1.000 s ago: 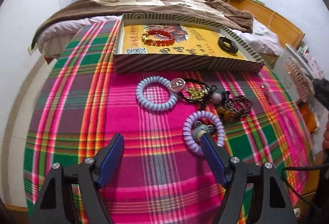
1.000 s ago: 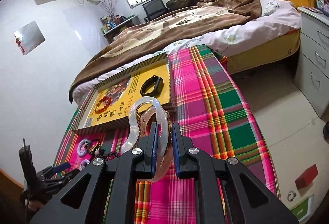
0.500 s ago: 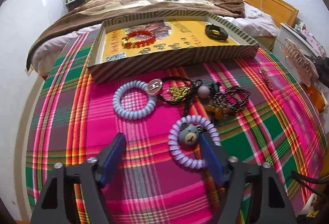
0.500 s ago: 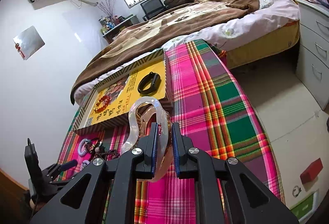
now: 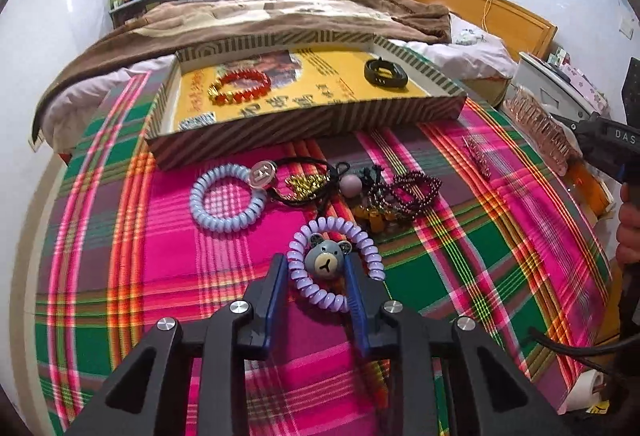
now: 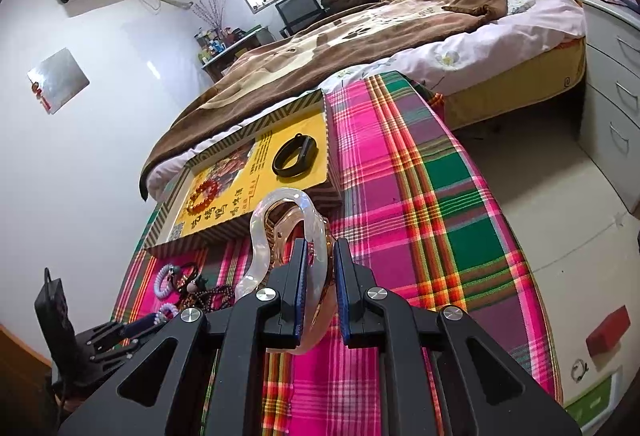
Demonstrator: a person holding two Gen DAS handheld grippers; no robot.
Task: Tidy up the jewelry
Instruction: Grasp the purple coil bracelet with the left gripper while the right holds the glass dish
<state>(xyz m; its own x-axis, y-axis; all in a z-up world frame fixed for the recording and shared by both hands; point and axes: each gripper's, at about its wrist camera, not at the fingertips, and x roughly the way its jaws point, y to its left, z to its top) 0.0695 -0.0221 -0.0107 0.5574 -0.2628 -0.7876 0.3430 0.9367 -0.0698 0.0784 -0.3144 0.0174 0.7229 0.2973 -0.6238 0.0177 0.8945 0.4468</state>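
On the plaid cloth (image 5: 160, 276) lies a purple coil hair tie (image 5: 320, 294) with a grey bear charm. My left gripper (image 5: 316, 264) is closing on it: the left pad touches the coil's left side, the right pad touches the bear, and the ring's right side lies outside the jaws. My right gripper (image 6: 320, 260) is shut on a clear pinkish claw clip (image 6: 280, 204), held above the cloth near the tray's corner. The striped tray (image 5: 304, 128) holds a red bead bracelet (image 5: 240, 86) and a black band (image 5: 386, 74).
Between tray and gripper lie a pale blue coil tie (image 5: 226, 204), black cords with a gold charm (image 5: 304, 184), a dark bead bracelet (image 5: 412, 188) and a small clip (image 5: 476, 156). A bed (image 6: 360, 36) stands behind the table, drawers (image 6: 612, 96) to the right.
My left gripper's jaws have closed from wide apart onto the purple hair tie while sliding right over it. The right gripper with the claw clip has stayed where it was.
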